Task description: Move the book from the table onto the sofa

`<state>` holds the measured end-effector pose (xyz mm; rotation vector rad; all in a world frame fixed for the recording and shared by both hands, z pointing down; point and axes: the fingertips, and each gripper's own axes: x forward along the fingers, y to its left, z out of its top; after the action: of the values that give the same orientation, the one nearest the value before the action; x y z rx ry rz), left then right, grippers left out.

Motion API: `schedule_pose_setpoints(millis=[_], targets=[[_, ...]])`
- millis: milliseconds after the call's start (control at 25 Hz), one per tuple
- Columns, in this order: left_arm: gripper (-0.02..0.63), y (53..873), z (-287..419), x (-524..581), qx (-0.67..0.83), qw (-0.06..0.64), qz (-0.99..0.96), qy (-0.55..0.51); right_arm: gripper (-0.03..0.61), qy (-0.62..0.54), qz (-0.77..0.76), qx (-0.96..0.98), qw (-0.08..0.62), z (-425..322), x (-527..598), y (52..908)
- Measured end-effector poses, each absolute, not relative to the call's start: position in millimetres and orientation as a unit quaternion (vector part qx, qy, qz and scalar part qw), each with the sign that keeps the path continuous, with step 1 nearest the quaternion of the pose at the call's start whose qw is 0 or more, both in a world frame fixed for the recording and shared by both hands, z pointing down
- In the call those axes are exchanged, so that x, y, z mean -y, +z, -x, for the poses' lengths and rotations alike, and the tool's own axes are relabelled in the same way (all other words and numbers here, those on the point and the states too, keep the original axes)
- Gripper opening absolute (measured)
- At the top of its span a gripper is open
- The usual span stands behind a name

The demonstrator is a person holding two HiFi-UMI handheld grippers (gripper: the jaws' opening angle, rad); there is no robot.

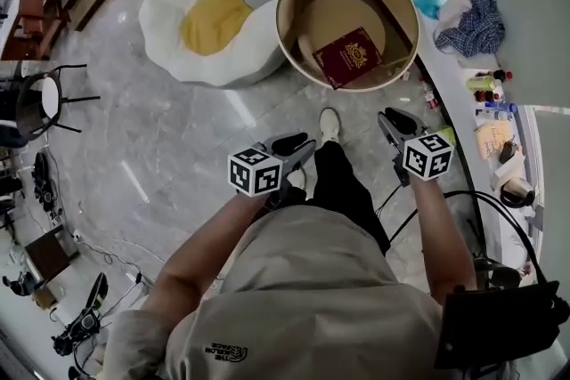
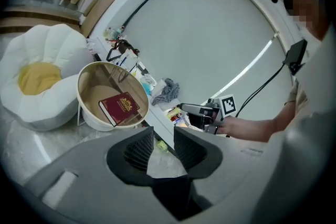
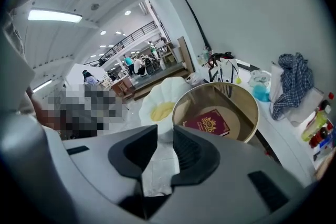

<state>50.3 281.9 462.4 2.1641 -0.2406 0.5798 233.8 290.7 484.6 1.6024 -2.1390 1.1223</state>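
Observation:
A dark red book (image 1: 347, 58) with a gold emblem lies flat on the round, tan-rimmed table (image 1: 287, 36). To the table's left stands the flower-shaped sofa (image 1: 214, 13), white with a yellow centre. My left gripper (image 1: 303, 145) is held low in front of the person, short of the table, open with nothing between its jaws. My right gripper (image 1: 396, 118) is beside it on the right, also open and empty. The left gripper view shows the book (image 2: 119, 108), the sofa (image 2: 37, 81) and the right gripper (image 2: 202, 111) beyond the left gripper (image 2: 163, 136). In the right gripper view the book (image 3: 213, 123) lies past the right gripper (image 3: 165, 136).
A white ledge (image 1: 463, 67) along the wall at the right carries a blue checked cloth (image 1: 474, 24), bottles and small items. The person's shoe (image 1: 329, 125) is on the grey floor just before the table. Chairs (image 1: 40, 98) and cables stand at the left.

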Motion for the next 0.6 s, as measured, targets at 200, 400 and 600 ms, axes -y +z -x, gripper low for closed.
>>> schedule_pose_setpoints(millis=[200, 400, 600], targets=[[0.109, 520.1, -94.1, -240.2, 0.130, 0.465, -0.841, 0.246, 0.101, 0.415, -0.517, 0.734, 0.147, -279.1, -237.0, 547.0], [0.121, 582.6, -128.4, -202.0, 0.157, 0.492, -0.816, 0.261, 0.114, 0.438, -0.502, 0.727, 0.166, -318.3, -191.4, 607.9], [0.147, 642.3, -153.9, -185.0, 0.166, 0.511, -0.794, 0.286, 0.122, 0.452, -0.498, 0.718, 0.180, -350.6, -153.3, 667.0]])
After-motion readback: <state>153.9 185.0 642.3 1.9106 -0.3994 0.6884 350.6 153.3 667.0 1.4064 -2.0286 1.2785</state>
